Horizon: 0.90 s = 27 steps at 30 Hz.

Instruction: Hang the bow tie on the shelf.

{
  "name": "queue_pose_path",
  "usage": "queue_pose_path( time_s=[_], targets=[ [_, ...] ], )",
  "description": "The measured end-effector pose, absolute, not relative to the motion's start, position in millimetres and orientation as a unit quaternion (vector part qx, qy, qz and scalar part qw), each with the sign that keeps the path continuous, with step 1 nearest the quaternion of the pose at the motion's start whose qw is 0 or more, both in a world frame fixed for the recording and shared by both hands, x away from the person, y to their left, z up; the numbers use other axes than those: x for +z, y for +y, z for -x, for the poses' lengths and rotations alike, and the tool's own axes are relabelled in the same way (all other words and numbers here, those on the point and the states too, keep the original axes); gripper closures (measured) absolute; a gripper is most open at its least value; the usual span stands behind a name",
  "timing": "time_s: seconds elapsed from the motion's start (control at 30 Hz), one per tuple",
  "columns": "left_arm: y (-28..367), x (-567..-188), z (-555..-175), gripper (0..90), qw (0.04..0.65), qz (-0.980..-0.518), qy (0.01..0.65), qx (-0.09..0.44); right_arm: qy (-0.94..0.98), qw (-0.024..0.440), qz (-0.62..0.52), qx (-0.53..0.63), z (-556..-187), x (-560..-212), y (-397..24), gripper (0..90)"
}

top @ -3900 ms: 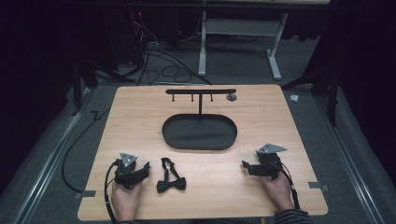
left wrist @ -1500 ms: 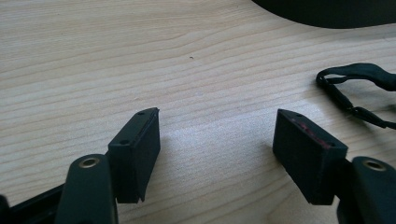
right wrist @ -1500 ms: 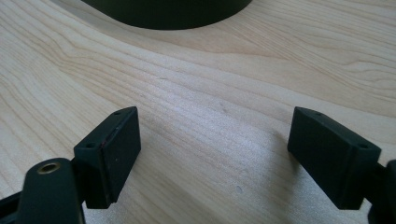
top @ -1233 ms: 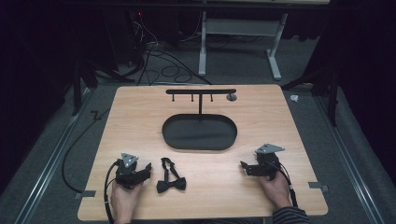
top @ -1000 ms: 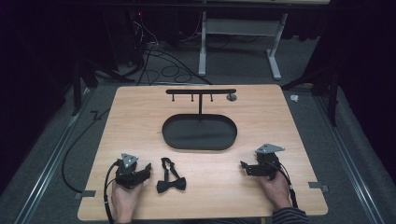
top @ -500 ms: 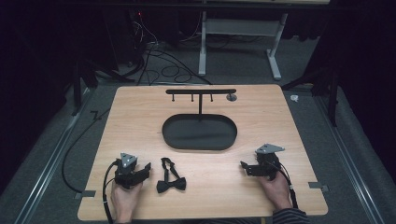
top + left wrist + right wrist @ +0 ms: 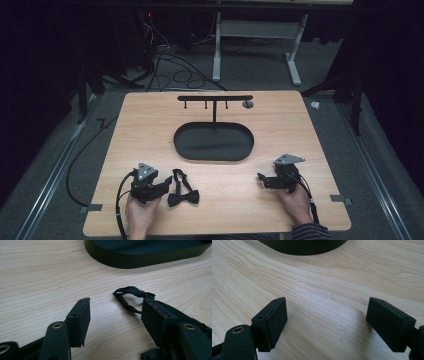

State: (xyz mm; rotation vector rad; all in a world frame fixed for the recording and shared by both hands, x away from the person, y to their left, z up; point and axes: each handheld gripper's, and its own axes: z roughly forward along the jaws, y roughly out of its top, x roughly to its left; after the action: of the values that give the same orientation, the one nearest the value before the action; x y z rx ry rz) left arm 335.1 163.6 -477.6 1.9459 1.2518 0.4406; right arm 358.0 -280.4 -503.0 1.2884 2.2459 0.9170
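A black bow tie (image 7: 182, 189) is seen lying flat on the tabletop (image 7: 280, 125), just beside the left gripper (image 7: 161, 187), partly behind one of its parted, empty jaws. Its strap runs toward the oval tray (image 7: 214, 142). Bare wood is left between it and the right gripper (image 7: 261, 179), whose jaws are spread wide, holding nothing.

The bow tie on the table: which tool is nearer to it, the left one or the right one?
Left. The left tool is open right beside the bow tie, which lies at its right jaw. The right tool sits far off across the table.
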Motion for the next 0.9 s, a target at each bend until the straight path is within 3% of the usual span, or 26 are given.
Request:
queue_pose_path(
  time_s=[0.53,0.9],
  targets=[
    [138,-482,-342,44.1,0.364,-0.779,0.486,0.153,0.802,0.196,-0.46,0.327,-358,-503,-281,18.3],
    [131,-494,-346,61.8,0.332,-0.794,0.485,0.157,0.802,0.196,-0.46,0.327,-358,-503,-281,18.3]
  ],
)
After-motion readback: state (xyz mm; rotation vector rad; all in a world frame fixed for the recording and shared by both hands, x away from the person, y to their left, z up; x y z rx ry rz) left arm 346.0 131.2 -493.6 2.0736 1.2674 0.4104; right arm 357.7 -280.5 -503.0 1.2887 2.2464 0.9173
